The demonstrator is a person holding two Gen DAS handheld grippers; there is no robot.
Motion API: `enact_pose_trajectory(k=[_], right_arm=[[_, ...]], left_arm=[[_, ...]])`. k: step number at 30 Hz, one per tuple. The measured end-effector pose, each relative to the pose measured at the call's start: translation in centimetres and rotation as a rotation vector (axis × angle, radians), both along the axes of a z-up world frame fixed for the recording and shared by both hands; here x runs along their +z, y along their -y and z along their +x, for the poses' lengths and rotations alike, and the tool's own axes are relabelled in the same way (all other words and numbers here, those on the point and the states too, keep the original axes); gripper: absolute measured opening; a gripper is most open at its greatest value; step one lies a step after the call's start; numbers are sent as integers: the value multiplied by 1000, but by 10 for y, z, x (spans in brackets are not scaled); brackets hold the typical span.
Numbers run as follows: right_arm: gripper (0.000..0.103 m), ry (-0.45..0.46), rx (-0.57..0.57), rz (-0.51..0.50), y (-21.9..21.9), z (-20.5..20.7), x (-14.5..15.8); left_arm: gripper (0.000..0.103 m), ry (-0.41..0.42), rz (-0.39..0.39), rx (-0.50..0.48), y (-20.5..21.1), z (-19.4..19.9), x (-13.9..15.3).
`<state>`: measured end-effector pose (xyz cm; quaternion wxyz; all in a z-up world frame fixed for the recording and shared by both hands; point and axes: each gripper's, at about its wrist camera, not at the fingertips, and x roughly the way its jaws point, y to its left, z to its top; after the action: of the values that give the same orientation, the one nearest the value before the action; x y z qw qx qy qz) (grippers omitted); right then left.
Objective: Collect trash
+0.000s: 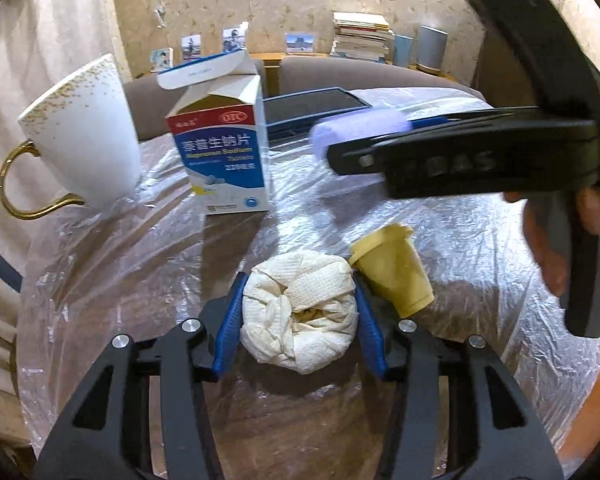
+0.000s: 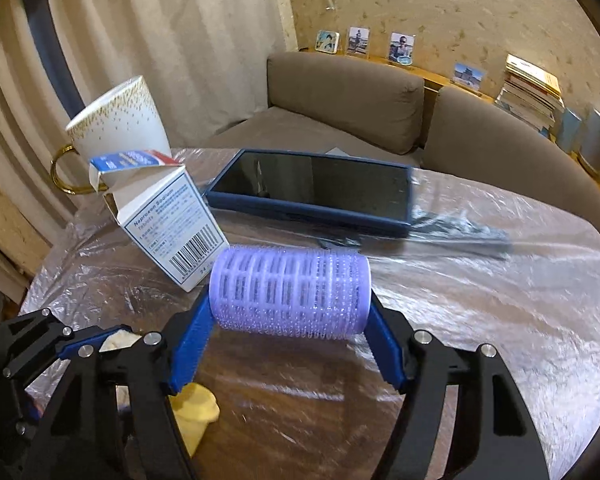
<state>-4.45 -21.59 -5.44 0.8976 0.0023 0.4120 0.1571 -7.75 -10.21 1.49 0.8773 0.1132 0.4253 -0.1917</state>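
Observation:
A crumpled white tissue ball (image 1: 300, 312) lies on the plastic-covered table (image 1: 112, 272), and my left gripper (image 1: 299, 280) is shut on it, blue pads pressing both sides. A small yellow paper cup (image 1: 392, 270) lies tipped over just right of that tissue. My right gripper (image 2: 291, 300) is shut on a purple hair roller (image 2: 290, 288), held crosswise by its two ends. An opened white and blue medicine box (image 2: 172, 224) stands just left of the roller. In the left wrist view the roller (image 1: 356, 128) hangs above the table, blurred.
A white mug with a gold handle (image 1: 80, 132) stands at the table's left edge. A dark tablet (image 2: 316, 188) lies at the back, with a black comb-like thing (image 2: 460, 232) to its right. A brown sofa (image 2: 340, 96) is behind. A person's hand (image 1: 548, 248) holds the right gripper.

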Motion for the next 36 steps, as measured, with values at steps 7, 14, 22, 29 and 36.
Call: enact_pose_trajectory(k=[7, 14, 22, 29, 36], right_arm=[[69, 16, -21, 33, 15, -29, 7], [69, -6, -10, 83, 26, -60, 9], [69, -14, -13, 103, 38, -105, 9], [69, -19, -18, 123, 45, -140, 7], [69, -37, -21, 134, 52, -167, 2]], left_arm=[[51, 31, 13, 34, -6, -12, 7], [51, 14, -22, 62, -13, -30, 19], [51, -10, -89, 98, -17, -51, 28], [51, -10, -110, 103, -14, -72, 32], [51, -28, -129, 102, -12, -92, 30]])
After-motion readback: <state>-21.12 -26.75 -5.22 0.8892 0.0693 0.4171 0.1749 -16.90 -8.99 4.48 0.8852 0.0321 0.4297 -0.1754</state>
